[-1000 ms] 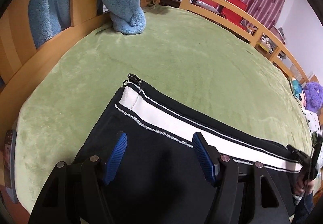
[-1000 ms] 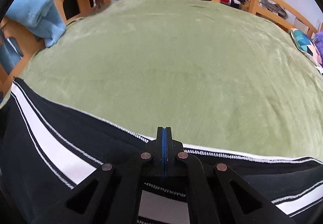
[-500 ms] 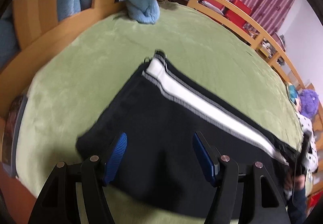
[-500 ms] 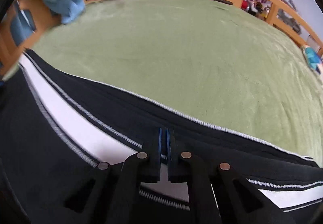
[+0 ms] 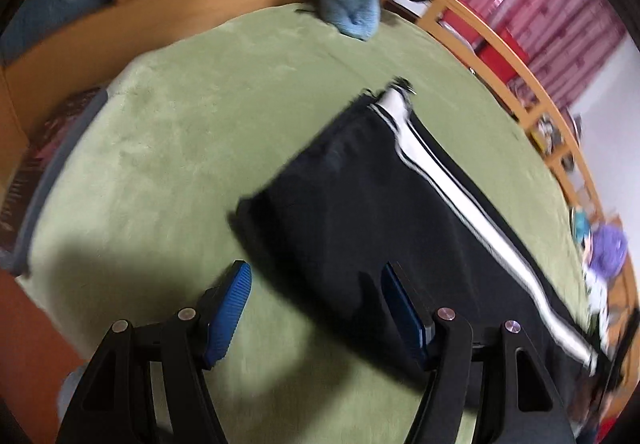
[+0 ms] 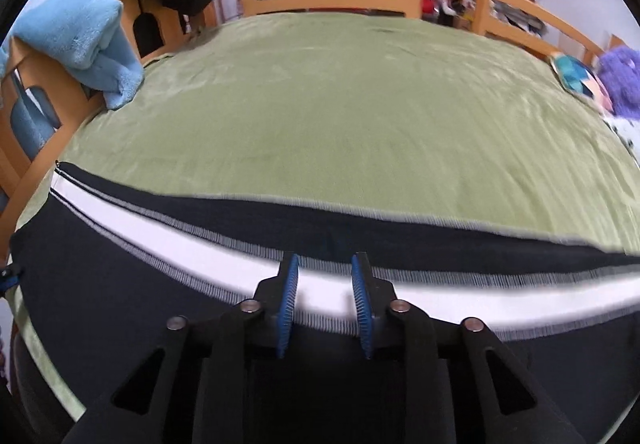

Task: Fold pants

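no readable text, labels or numbers anywhere — the frames are too blurred for any.

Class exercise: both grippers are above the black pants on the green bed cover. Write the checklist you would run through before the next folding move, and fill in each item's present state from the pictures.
1. Right gripper released from the fabric: ok. Its jaws have just been opening and nothing is pinched between the blue pads.
2. Left gripper open and empty: ok.
3. Pants lying flat on the bed cover: ok where visible.
4. White side stripe straight along the far edge: ok in the right wrist view.
5. Light blue towel clear of the pants: ok, it hangs on the wooden frame.
6. Far end of the pants aligned: cannot tell, blurred and cropped.
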